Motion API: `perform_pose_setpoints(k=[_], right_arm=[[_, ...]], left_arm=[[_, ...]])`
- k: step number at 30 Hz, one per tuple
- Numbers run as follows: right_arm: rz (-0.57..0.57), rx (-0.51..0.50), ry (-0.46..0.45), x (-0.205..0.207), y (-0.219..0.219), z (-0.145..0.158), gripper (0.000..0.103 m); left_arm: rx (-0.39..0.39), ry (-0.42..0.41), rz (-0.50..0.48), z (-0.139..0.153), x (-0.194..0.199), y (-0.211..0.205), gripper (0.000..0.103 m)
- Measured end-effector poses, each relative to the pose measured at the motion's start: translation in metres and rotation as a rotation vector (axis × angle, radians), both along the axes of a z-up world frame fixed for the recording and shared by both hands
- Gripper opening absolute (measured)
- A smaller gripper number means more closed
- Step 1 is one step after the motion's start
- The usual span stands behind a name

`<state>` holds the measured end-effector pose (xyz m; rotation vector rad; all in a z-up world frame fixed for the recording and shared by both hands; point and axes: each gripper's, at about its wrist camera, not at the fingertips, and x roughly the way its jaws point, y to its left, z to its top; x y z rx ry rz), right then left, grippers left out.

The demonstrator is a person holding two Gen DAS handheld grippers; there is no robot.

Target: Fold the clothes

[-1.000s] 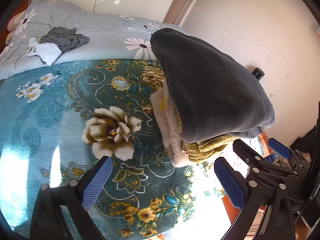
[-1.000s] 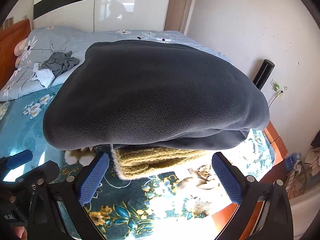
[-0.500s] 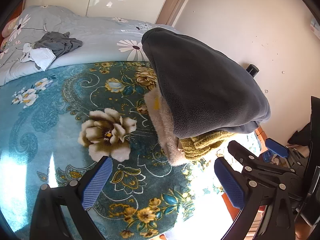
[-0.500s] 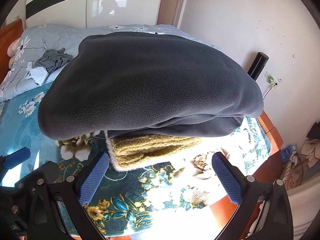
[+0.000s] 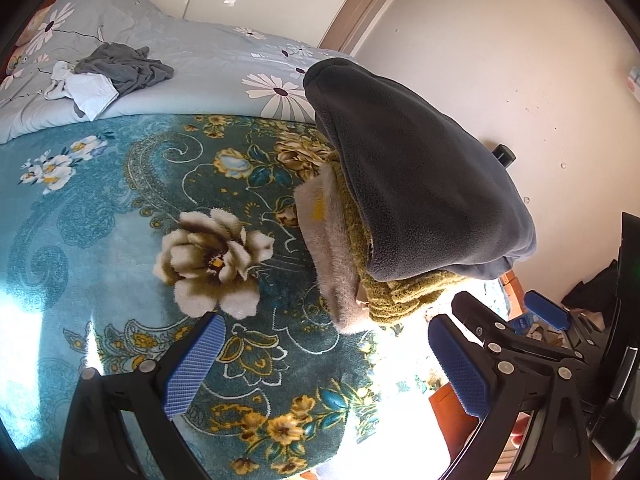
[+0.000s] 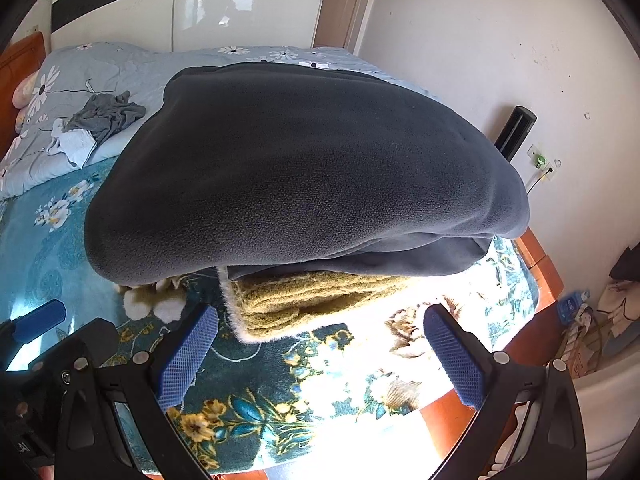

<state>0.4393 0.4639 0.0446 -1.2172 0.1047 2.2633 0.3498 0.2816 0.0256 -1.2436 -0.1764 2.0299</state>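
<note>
A stack of folded clothes lies on the teal flowered blanket (image 5: 100, 216): a dark grey fleece (image 5: 416, 184) on top, an olive knit (image 5: 400, 300) under it and a pale fuzzy piece (image 5: 328, 256) at the bottom. The right wrist view shows the fleece (image 6: 304, 168) over the olive knit (image 6: 320, 296). My left gripper (image 5: 324, 364) is open and empty, short of the stack. My right gripper (image 6: 320, 352) is open and empty in front of the stack. A crumpled grey garment (image 5: 124, 66) and a white one (image 5: 86, 90) lie far back on the bed.
The pale blue daisy quilt (image 5: 192, 64) covers the far half of the bed. The wooden bed edge (image 6: 536, 264) runs along the right, with the white wall (image 6: 500, 48) and a wall socket (image 6: 542, 160) beyond. Clutter lies on the floor (image 6: 592, 312) at right.
Both grippers have drawn back and away from the stack, which now looks smaller and farther off. Both stay open. The stack itself has not moved.
</note>
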Motion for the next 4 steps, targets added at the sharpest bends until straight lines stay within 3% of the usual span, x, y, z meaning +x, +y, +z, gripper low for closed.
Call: perform_pose_setpoints(k=[4], right_arm=[[-0.001,0.002,0.005,0.0013,-0.0022,0.0016,0.103]], left_arm=[[0.007,0.019,0.016,0.0037,0.0026,-0.0025,0.103]])
